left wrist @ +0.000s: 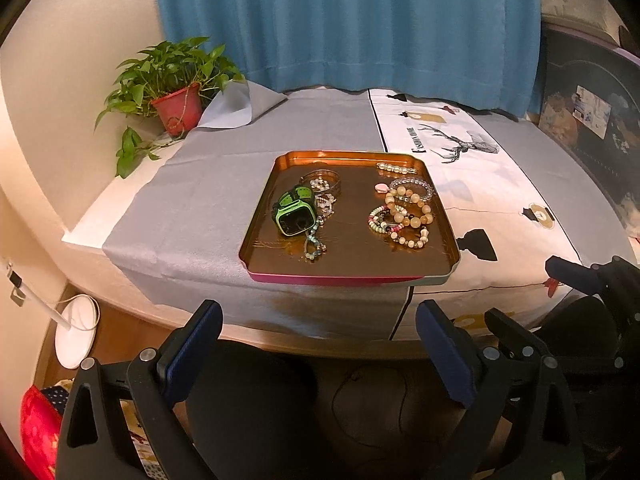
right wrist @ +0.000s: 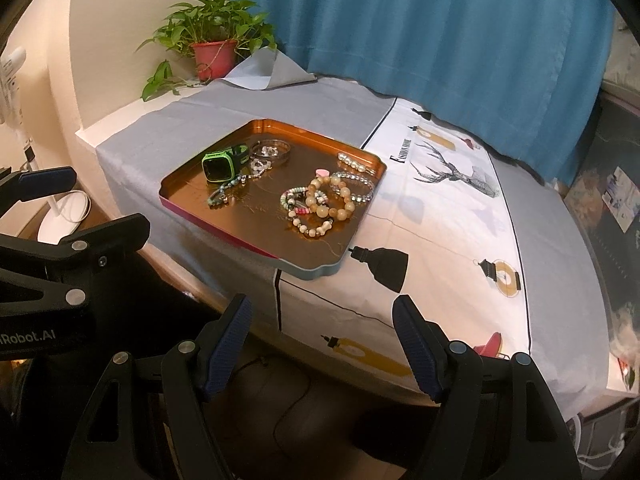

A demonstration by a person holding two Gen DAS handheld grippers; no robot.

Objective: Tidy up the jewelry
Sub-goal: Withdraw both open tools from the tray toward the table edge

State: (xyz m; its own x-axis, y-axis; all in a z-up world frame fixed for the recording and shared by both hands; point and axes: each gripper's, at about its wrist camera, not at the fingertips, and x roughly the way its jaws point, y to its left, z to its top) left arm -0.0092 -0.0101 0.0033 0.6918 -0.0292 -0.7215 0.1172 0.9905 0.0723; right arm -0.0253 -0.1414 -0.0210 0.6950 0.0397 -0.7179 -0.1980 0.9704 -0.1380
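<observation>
A copper-coloured tray (left wrist: 264, 240) (right wrist: 180, 184) sits on the table near its front edge. In it lie a green watch (left wrist: 294, 210) (right wrist: 222, 162), a thin beaded strand (left wrist: 316, 240) (right wrist: 224, 192), a bangle (left wrist: 322, 180) (right wrist: 272, 150), a pile of beaded bracelets (left wrist: 406, 212) (right wrist: 324, 204) and a pearl clip (left wrist: 396, 168) (right wrist: 354, 162). My left gripper (left wrist: 320, 320) is open and empty, below the table's front edge, in front of the tray. My right gripper (right wrist: 322, 320) is open and empty, in front of the table, right of the tray's near corner.
The table carries a grey cloth (left wrist: 192, 184) and a white printed cloth (right wrist: 440, 216). A potted plant (left wrist: 172, 92) (right wrist: 212, 48) stands at the back left corner before a blue curtain (left wrist: 348, 20). A white fan base (left wrist: 76, 328) is on the floor at left.
</observation>
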